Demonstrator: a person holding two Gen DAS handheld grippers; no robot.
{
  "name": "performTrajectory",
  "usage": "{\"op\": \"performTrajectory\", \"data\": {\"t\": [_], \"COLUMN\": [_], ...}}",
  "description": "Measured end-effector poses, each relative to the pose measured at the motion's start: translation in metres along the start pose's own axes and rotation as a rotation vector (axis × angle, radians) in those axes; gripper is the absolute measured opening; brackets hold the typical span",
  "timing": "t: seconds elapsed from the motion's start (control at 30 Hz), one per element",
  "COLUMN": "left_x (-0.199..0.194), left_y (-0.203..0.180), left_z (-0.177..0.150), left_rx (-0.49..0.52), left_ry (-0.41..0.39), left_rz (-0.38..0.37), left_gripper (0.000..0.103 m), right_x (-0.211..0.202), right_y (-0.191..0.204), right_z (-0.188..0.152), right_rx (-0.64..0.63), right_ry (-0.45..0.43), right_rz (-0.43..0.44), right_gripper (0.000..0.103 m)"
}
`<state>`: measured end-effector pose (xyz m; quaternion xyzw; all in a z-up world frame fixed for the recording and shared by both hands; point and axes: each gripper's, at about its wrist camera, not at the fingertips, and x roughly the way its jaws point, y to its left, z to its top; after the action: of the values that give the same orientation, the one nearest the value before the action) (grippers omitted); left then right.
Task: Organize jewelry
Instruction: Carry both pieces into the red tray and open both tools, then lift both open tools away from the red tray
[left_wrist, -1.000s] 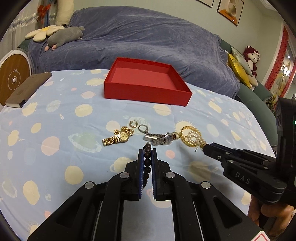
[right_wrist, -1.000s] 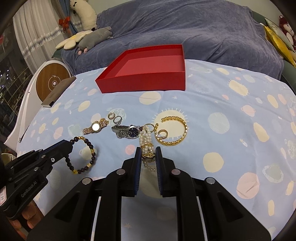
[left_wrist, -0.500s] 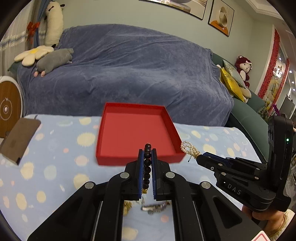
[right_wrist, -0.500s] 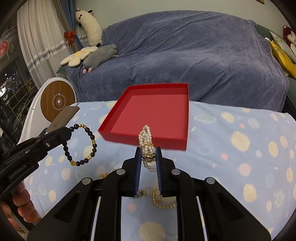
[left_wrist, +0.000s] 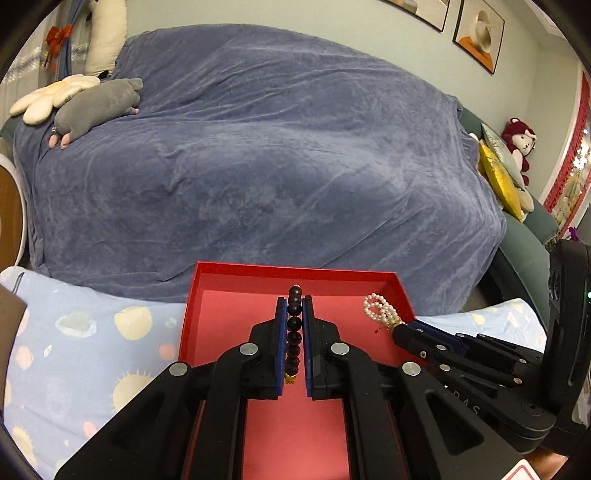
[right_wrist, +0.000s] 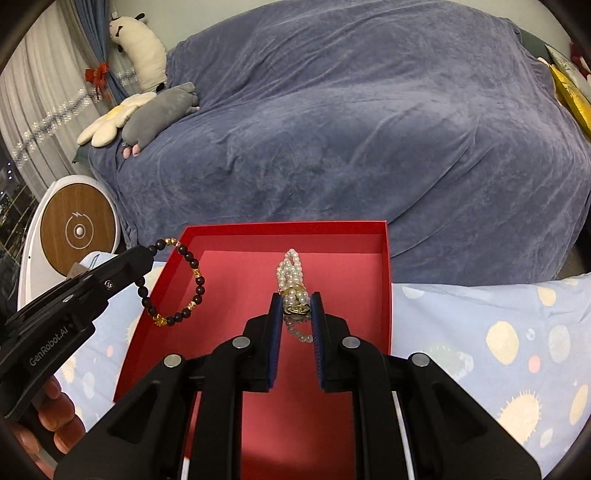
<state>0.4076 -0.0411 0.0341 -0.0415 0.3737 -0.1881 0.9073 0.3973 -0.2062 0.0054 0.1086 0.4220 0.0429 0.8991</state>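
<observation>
A red open box (left_wrist: 229, 314) (right_wrist: 332, 254) sits on the spotted blue tablecloth. My left gripper (left_wrist: 294, 314) is shut on a dark bead bracelet (left_wrist: 294, 325) and holds it above the box floor; in the right wrist view the bracelet (right_wrist: 173, 282) hangs as a ring over the box's left wall from the left gripper (right_wrist: 147, 254). My right gripper (right_wrist: 295, 306) is shut on a pearl bracelet (right_wrist: 291, 273) with a gold clasp, above the box; in the left wrist view the pearls (left_wrist: 380, 314) show at the right gripper's tip (left_wrist: 400, 330).
A sofa under a blue-grey cover (left_wrist: 258, 166) stands right behind the table. Plush toys (right_wrist: 147, 110) lie on its left end. A round white and wood device (right_wrist: 77, 229) stands at the left. The tablecloth (right_wrist: 498, 325) spreads right of the box.
Both grippers have moved forward with their bracelets, from over the jewelry on the cloth to over the red box. The other pieces on the table have dropped out of view.
</observation>
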Motion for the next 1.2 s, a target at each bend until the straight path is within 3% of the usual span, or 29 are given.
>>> {"op": "performTrajectory", "data": {"t": [0.37, 0.4, 0.47, 0.5, 0.53, 0.57, 0.73, 0.87, 1.0, 1.2], "left_x": [0.075, 0.075, 0.074, 0.072, 0.068, 0.063, 0.014, -0.051, -0.116, -0.174], "left_y": [0.016, 0.017, 0.019, 0.019, 0.018, 0.018, 0.021, 0.015, 0.01, 0.004], "left_z": [0.001, 0.001, 0.0, 0.0, -0.001, -0.002, -0.006, -0.018, -0.05, -0.115], "left_rx": [-0.008, -0.019, -0.028, -0.029, -0.029, -0.032, -0.057, -0.04, -0.046, -0.07], "left_ry": [0.109, 0.11, 0.106, 0.099, 0.094, 0.084, 0.042, -0.011, -0.047, -0.007], "left_rz": [0.051, 0.053, 0.069, 0.082, 0.095, 0.101, 0.091, 0.108, 0.12, 0.152], "left_gripper": [0.005, 0.009, 0.017, 0.032, 0.041, 0.049, 0.051, 0.066, 0.073, 0.074], "right_x": [0.057, 0.056, 0.048, 0.045, 0.036, 0.029, -0.034, -0.104, -0.163, -0.211], "right_y": [-0.014, -0.014, -0.015, -0.016, -0.015, -0.014, -0.008, -0.002, 0.005, 0.008], "right_z": [0.009, 0.008, 0.008, 0.007, 0.007, 0.006, -0.005, -0.032, -0.076, -0.157], "right_rx": [-0.015, -0.017, -0.007, -0.003, -0.002, -0.006, -0.019, -0.036, -0.056, -0.055], "right_ry": [0.123, 0.117, 0.082, 0.057, 0.033, 0.02, -0.046, -0.091, -0.112, -0.108], "right_rz": [-0.059, -0.065, -0.056, -0.049, -0.045, -0.041, 0.002, 0.02, 0.002, -0.028], "right_gripper": [0.016, 0.017, 0.029, 0.04, 0.042, 0.042, 0.042, 0.043, 0.048, 0.052]}}
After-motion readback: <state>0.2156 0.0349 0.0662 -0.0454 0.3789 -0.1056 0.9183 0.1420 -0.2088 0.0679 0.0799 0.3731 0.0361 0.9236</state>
